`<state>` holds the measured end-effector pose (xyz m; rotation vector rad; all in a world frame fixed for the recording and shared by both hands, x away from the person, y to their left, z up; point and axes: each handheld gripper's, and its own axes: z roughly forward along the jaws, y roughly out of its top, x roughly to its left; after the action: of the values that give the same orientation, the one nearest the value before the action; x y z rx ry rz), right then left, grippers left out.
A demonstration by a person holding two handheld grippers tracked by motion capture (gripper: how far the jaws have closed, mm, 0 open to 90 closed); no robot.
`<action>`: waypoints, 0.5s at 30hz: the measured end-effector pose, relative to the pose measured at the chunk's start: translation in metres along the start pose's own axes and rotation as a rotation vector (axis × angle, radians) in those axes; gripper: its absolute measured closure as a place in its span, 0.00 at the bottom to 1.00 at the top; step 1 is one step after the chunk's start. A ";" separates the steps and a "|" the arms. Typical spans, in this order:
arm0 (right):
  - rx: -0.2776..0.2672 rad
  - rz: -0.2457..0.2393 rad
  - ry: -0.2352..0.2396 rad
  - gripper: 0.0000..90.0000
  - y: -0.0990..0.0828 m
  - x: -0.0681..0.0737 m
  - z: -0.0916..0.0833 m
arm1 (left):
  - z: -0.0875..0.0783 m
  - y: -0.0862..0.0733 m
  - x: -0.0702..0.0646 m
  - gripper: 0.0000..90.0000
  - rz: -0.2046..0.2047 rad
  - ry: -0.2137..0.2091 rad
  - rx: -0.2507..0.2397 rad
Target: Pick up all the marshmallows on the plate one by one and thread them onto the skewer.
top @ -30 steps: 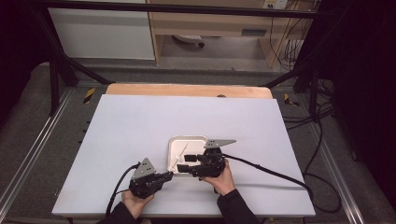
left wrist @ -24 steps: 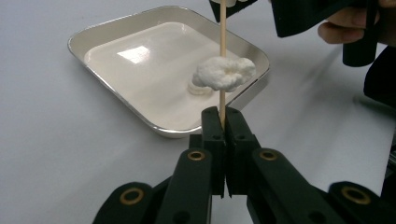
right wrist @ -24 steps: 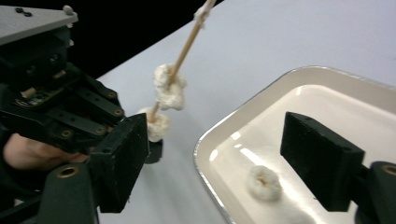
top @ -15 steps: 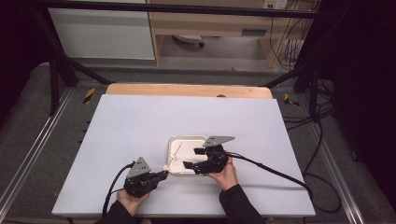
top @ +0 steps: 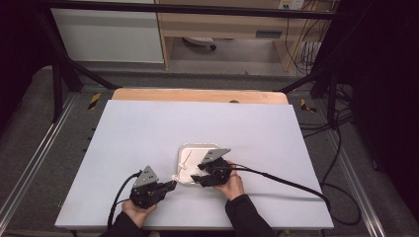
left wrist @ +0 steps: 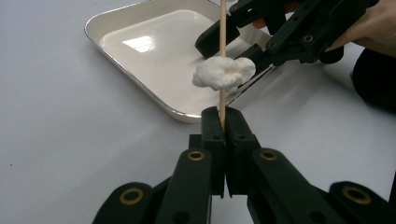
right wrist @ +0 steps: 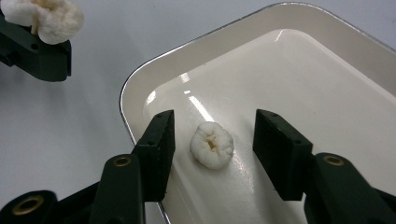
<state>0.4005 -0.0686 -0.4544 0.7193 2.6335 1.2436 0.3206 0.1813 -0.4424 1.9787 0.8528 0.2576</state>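
My left gripper (left wrist: 222,114) is shut on a thin wooden skewer (left wrist: 222,42) that stands upright, with a white puffy piece (left wrist: 224,73) threaded on it just above the jaws. It sits on the table just left of the white tray (top: 197,146). My right gripper (right wrist: 212,135) reaches into the tray's near corner. Its jaws have just been closing, and a second white puffy piece (right wrist: 212,144) lies on the tray floor (right wrist: 289,60) between them, with a gap on each side. In the high view, the left gripper (top: 170,186) and right gripper (top: 195,176) are close together.
The tray rests on a white table sheet (top: 148,128) with a wooden board edge (top: 197,95) at the far side. Black cables (top: 286,180) trail from both grippers toward the front and right. Dark frame posts and floor surround the table.
The right gripper has sunk a little toward the tray's near corner and its jaws have narrowed around the loose piece. The left gripper has kept still with the skewer.
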 end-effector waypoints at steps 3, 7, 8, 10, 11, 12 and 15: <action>0.000 -0.023 -0.007 0.64 -0.001 0.002 0.000 | 0.000 0.000 0.000 0.98 0.001 -0.002 0.002; 0.008 -0.038 -0.016 0.76 -0.002 0.004 -0.002 | 0.000 0.000 0.000 0.98 0.002 -0.003 0.003; 0.008 -0.037 -0.018 0.76 -0.001 0.003 -0.002 | 0.000 0.000 0.000 0.98 0.003 -0.003 0.003; 0.011 -0.031 -0.020 0.77 -0.001 0.003 -0.003 | 0.001 0.000 -0.001 0.98 0.004 -0.006 0.004; 0.012 -0.027 -0.022 0.78 -0.001 0.003 -0.004 | 0.001 0.000 -0.001 0.98 0.004 -0.007 0.006; 0.014 -0.018 -0.023 0.78 -0.001 0.003 -0.005 | 0.001 0.000 -0.001 0.98 0.004 -0.009 0.005; -0.015 0.008 -0.005 0.78 0.002 0.002 -0.012 | 0.000 0.000 -0.001 0.98 0.006 -0.012 0.001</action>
<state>0.3960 -0.0746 -0.4446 0.7307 2.6170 1.2606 0.3197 0.1801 -0.4423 1.9827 0.8395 0.2485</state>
